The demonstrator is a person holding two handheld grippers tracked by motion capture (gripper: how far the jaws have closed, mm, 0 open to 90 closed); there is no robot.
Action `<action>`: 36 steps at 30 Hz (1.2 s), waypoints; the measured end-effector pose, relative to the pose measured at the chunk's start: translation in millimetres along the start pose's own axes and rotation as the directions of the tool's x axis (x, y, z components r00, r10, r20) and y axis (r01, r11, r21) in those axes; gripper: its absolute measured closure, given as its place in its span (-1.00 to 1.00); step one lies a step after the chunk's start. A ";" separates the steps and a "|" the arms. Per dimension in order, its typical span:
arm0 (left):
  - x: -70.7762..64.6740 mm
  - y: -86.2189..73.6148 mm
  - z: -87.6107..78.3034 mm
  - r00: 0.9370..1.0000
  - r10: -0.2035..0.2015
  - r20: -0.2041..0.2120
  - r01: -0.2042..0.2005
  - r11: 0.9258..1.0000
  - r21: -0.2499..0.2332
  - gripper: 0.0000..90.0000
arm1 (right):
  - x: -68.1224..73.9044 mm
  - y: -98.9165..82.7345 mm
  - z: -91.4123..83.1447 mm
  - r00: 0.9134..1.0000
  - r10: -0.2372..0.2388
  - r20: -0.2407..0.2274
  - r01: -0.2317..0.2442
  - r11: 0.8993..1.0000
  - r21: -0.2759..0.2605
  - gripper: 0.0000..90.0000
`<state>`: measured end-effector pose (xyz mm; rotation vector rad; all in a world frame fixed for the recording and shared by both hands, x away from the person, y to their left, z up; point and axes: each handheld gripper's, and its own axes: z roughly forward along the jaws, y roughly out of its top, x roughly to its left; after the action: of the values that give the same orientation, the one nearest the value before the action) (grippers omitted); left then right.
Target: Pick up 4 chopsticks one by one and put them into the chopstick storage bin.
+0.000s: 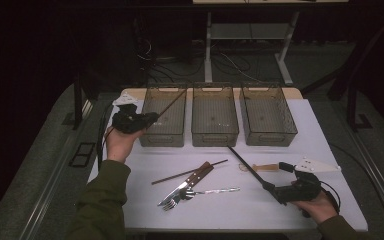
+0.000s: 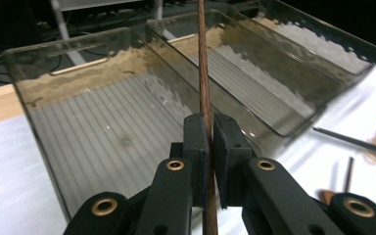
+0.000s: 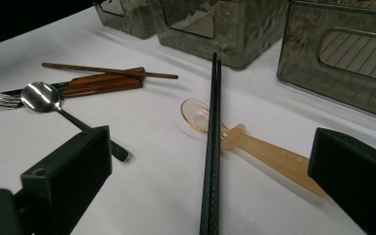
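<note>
On the white table [image 1: 145, 160], 1 smoky clear bin [image 1: 215, 117] stands mid-row, with 1 like it [image 1: 268, 117] just beside it on the right. Nearer than the middle bin lies a wooden-handled knife [image 1: 195, 179], with 1 loose brown chopstick [image 1: 180, 175] crossing its handle. At the knife's blade end, farther still from that bin, a fork [image 1: 169, 203] and a metal spoon [image 1: 212, 191] meet. An amber plastic spoon [image 1: 260, 167] lies nearer than the middle bin and to its right.

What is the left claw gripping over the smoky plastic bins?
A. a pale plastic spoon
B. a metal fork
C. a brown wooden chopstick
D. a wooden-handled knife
C: the left claw is shut on a thin brown wooden chopstick, which points out over the leftmost bin.
</note>
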<state>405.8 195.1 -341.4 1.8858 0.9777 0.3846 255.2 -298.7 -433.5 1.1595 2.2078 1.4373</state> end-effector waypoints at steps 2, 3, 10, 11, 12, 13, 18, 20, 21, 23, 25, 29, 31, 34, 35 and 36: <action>2.8 6.1 4.3 1.000 -0.011 -0.020 0.011 1.000 0.003 0.88 | -0.3 -0.1 -0.5 1.000 0.003 0.002 -0.003 1.000 -0.003 -0.94; 3.3 8.0 5.8 1.000 -0.009 -0.029 0.009 1.000 0.007 0.88 | -0.4 -0.2 -0.9 1.000 0.003 0.003 -0.003 1.000 -0.002 -0.94; 13.3 10.2 22.5 0.994 -0.020 -0.104 0.024 0.999 0.042 0.88 | -0.6 -1.3 -2.4 1.000 0.009 0.008 -0.009 1.000 -0.007 -0.94; 13.3 10.2 22.5 0.994 -0.020 -0.104 0.024 0.999 0.042 0.88 | -0.6 -1.4 -2.8 1.000 0.010 0.007 -0.010 1.000 -0.008 -0.94; 19.2 8.0 27.2 0.993 -0.040 -0.113 0.045 0.998 0.044 0.88 | -0.6 -1.5 -3.0 1.000 0.010 0.008 -0.010 1.000 -0.008 -0.94; 19.2 8.0 27.2 0.993 -0.040 -0.113 0.045 0.998 0.044 0.88 | -0.6 -1.6 -3.3 1.000 0.012 0.008 -0.012 1.000 -0.008 -0.94; 30.1 -0.9 43.5 0.985 -0.040 -0.169 0.057 0.994 0.096 0.88 | -0.8 -1.8 -3.9 1.000 0.012 0.009 -0.012 1.000 -0.010 -0.94; 34.0 -4.9 54.1 0.983 -0.047 -0.179 0.069 0.991 0.117 0.88 | -0.9 -1.8 -4.1 1.000 0.012 0.010 -0.012 1.000 -0.011 -0.94; 34.9 -5.7 56.9 0.982 -0.047 -0.184 0.070 0.990 0.124 0.88 | -0.9 -1.9 -4.1 1.000 0.013 0.011 -0.012 1.000 -0.011 -0.94; 36.4 -7.7 62.1 0.981 -0.048 -0.190 0.076 0.987 0.141 0.88 | -1.0 -2.1 -4.2 1.000 0.012 0.011 -0.012 1.000 -0.011 -0.94; 36.9 -8.7 64.6 0.979 -0.043 -0.199 0.076 0.984 0.161 0.88 | -1.2 -2.2 -4.3 1.000 0.014 0.010 -0.014 1.000 -0.012 -0.94; 37.8 -12.4 73.1 0.977 -0.030 -0.211 0.074 0.977 0.202 0.88 | -1.1 -2.3 -4.8 1.000 0.015 0.010 -0.015 1.000 -0.012 -0.94; 37.6 -12.3 74.0 0.977 -0.031 -0.211 0.075 0.976 0.206 0.88 | -1.2 -2.4 -4.7 1.000 0.014 0.011 -0.014 1.000 -0.011 -0.94; 37.2 -12.1 76.0 0.975 -0.034 -0.217 0.083 0.972 0.219 0.88 | -0.9 -2.4 -4.9 1.000 0.016 0.010 -0.016 1.000 -0.011 -0.94; 37.3 -12.0 76.2 0.975 -0.036 -0.218 0.085 0.972 0.219 0.88 | -0.9 -2.4 -4.9 1.000 0.015 0.012 -0.015 1.000 -0.012 -0.94; 37.3 -11.9 76.2 0.975 -0.038 -0.220 0.088 0.972 0.220 0.88 | -1.0 -2.4 -5.0 1.000 0.016 0.012 -0.015 1.000 -0.012 -0.94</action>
<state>471.0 180.5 -395.0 2.0429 1.2695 0.4615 251.7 -303.1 -433.4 1.1808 2.1838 1.4439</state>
